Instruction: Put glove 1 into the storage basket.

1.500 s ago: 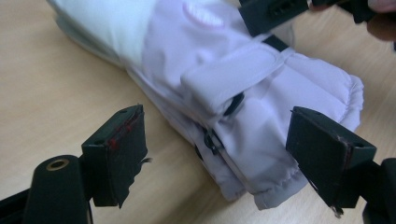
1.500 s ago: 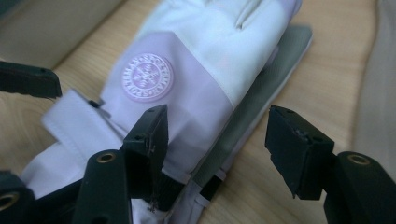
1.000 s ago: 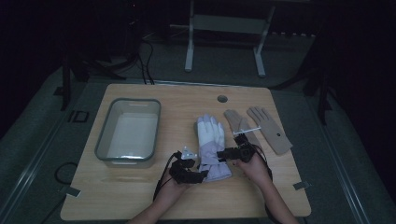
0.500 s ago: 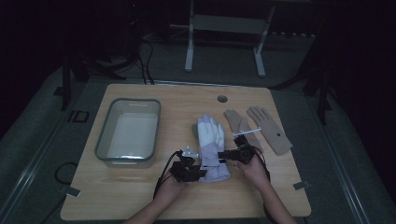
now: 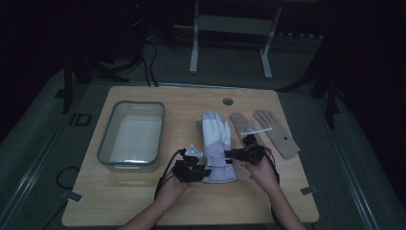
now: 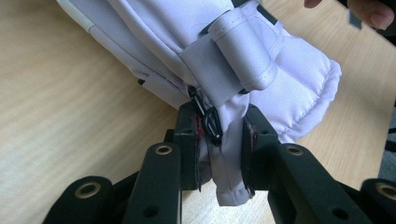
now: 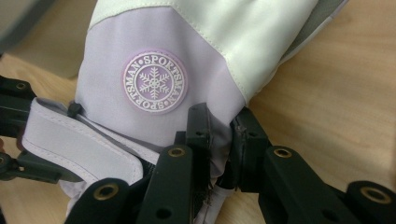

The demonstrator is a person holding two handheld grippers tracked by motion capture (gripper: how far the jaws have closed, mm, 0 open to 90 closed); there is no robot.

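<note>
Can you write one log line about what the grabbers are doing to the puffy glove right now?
left gripper: just closed, pinching cuff of padded white-and-lilac ski glove | right gripper: just closed, pinching cuff's other side | both grips hold

My right gripper (image 7: 219,154) pinches a fold of the lilac and white ski glove (image 7: 187,60), both black jaws pressed onto the fabric at its near edge after closing just now. At eleven o'clock from my jaws sits the round snowflake badge (image 7: 154,82). The glove's wrist strap (image 7: 79,140) runs off toward eight o'clock. Wooden table (image 7: 336,93) shows at three o'clock.
</note>
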